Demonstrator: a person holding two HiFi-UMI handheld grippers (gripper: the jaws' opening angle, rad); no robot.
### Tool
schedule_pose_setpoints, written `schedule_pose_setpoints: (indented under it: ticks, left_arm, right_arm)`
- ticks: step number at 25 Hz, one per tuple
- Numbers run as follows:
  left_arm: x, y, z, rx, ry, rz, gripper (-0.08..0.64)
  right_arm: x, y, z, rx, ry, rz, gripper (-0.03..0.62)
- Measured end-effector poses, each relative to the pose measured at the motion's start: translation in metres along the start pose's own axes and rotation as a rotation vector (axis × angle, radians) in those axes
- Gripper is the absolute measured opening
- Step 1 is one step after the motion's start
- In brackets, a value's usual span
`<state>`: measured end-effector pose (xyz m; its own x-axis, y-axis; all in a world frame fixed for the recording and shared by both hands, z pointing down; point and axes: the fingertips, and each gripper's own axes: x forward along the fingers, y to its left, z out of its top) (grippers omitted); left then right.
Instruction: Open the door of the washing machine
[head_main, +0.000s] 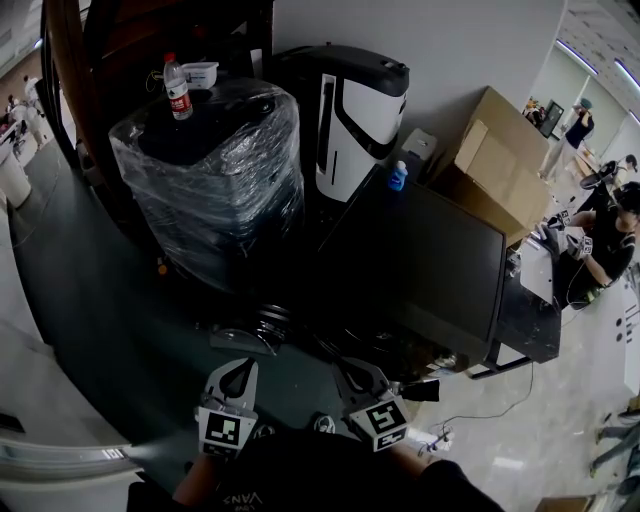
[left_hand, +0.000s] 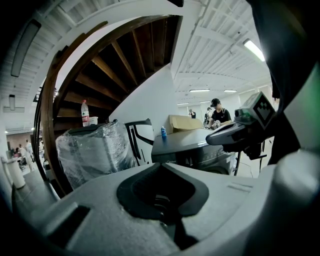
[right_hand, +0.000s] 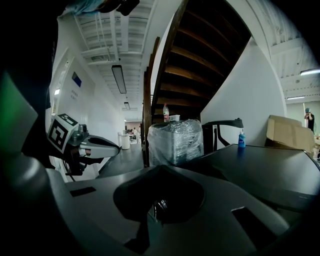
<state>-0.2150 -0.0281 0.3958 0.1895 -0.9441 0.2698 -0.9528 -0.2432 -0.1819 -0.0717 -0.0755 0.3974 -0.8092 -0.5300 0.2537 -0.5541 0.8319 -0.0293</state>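
The washing machine (head_main: 425, 265) is a dark box at centre right of the head view, seen from above, its front in shadow. My left gripper (head_main: 240, 368) and right gripper (head_main: 352, 372) hover side by side short of its near side, both shut and holding nothing. In the left gripper view the machine (left_hand: 192, 145) stands ahead past my shut jaws (left_hand: 161, 166), with part of its round door (left_hand: 220, 169) showing; the right gripper (left_hand: 212, 140) crosses at right. The right gripper view shows the machine's dark top (right_hand: 260, 170), my shut jaws (right_hand: 159, 169) and the left gripper (right_hand: 115, 147).
A plastic-wrapped bulky unit (head_main: 215, 170) with a water bottle (head_main: 177, 88) on it stands left of the machine. A white-and-black appliance (head_main: 355, 110) and a cardboard box (head_main: 500, 160) stand behind. A blue bottle (head_main: 398, 176) sits on the machine's top. People sit at right.
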Motion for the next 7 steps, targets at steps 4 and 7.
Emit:
schedule_pose_setpoints:
  ticks: [4,7]
  left_arm:
    - [-0.0023,-0.0009,-0.0063,-0.033,0.038,-0.008,0.017]
    - [-0.0014,0.0028,-0.0031,-0.022,0.014,-0.006,0.017]
  right_arm:
    - [0.0027,0.0022,0.0004,-0.001,-0.002,0.001,0.002]
    - [0.0052,0.0027,0.0018,-0.002,-0.003,-0.006,0.002]
